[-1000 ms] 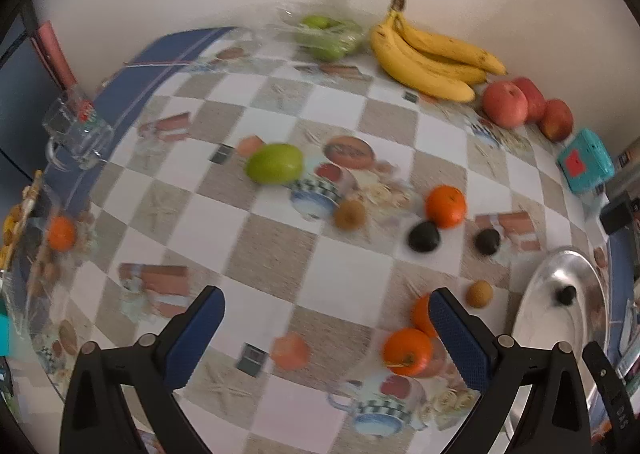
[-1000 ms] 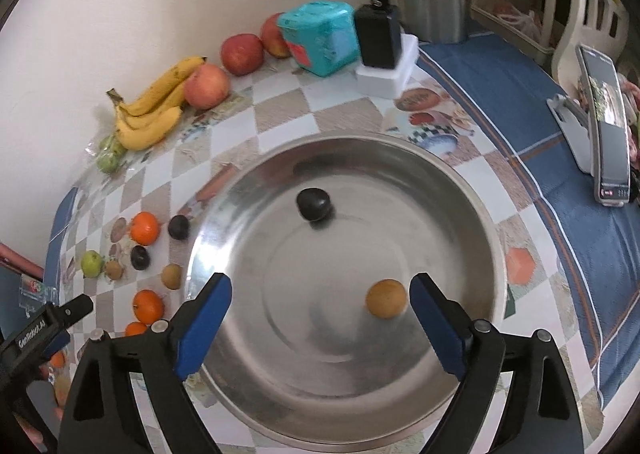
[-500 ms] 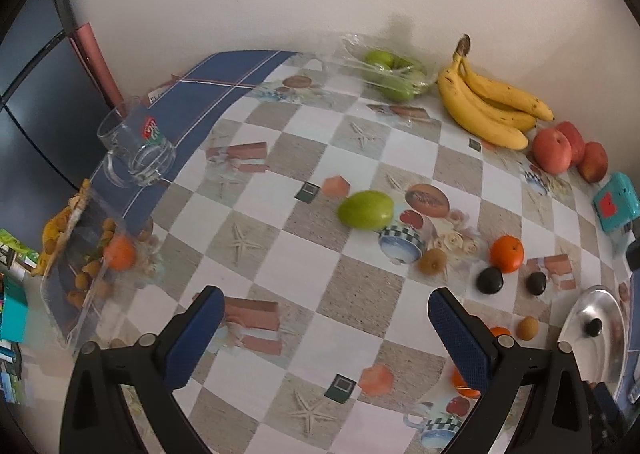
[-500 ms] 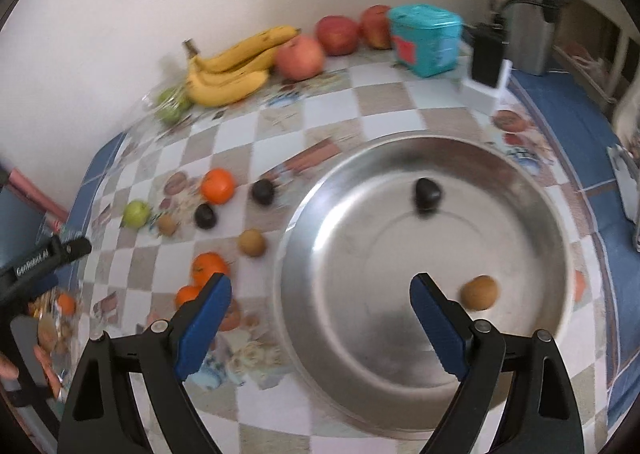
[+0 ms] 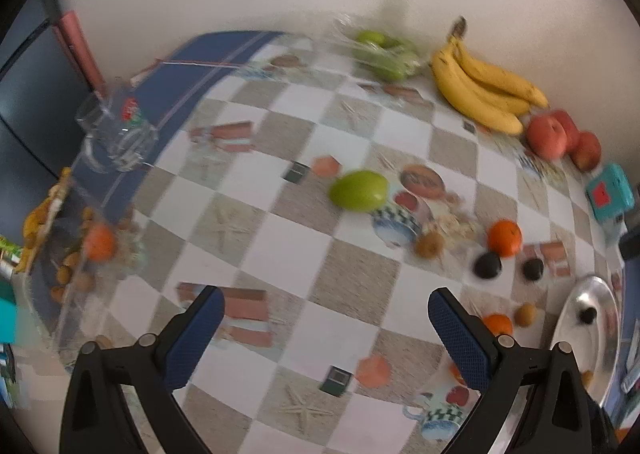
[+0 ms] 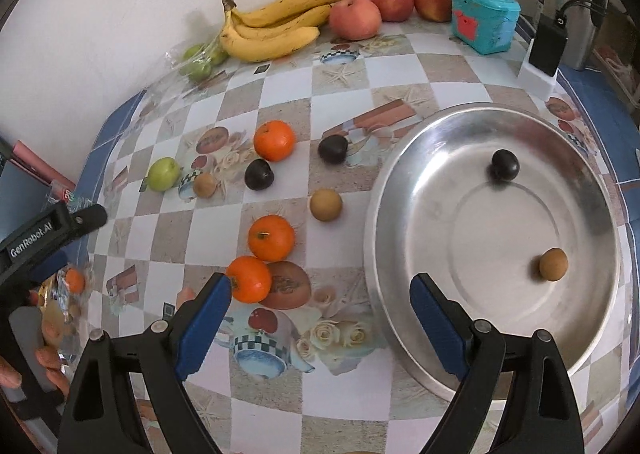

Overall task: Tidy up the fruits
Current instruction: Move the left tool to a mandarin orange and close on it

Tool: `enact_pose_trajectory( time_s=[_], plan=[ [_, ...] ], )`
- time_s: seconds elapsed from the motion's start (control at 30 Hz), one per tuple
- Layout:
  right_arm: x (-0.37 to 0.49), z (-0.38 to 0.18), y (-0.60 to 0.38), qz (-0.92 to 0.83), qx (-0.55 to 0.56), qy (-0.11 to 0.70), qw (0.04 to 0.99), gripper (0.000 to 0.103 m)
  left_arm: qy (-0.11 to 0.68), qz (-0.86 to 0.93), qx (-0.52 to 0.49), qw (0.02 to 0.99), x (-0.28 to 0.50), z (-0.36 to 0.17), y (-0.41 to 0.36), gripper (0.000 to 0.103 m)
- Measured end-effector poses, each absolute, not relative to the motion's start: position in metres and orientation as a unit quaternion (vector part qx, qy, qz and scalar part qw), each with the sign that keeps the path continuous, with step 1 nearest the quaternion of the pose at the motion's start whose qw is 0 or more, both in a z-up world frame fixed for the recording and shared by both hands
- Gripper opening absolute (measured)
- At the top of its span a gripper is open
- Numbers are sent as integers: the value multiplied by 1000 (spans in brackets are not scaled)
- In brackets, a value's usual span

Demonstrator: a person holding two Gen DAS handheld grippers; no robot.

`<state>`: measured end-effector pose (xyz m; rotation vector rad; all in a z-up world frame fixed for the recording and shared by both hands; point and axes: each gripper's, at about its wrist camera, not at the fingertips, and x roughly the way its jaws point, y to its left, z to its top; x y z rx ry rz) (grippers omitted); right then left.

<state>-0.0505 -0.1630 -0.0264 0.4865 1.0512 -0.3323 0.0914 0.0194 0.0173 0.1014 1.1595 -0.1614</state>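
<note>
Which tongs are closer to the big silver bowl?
Right. The right tongs hang open at the bowl's near rim, one finger overlapping its edge. The left tongs are open over the checkered cloth, the bowl off to their side.

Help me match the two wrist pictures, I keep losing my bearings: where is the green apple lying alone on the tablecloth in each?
Left wrist: green apple sits just above centre, left of the printed cup.
Right wrist: green apple lies at the left, far from the metal bowl.
Shared landmark: the bananas against the wall.
</note>
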Motion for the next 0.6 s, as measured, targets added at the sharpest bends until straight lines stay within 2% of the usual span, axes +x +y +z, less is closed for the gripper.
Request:
enact_pose_trajectory(
  time_s=[0.27, 0.6],
  plan=[
    [-57, -32, -180, -207, 227, 505, 806, 91, 579, -134, 62, 802, 76, -6, -16, 103],
    [-77, -29, -212, -248, 266, 493, 790, 91, 584, -207, 105, 778, 52, -18, -59, 101]
  ],
)
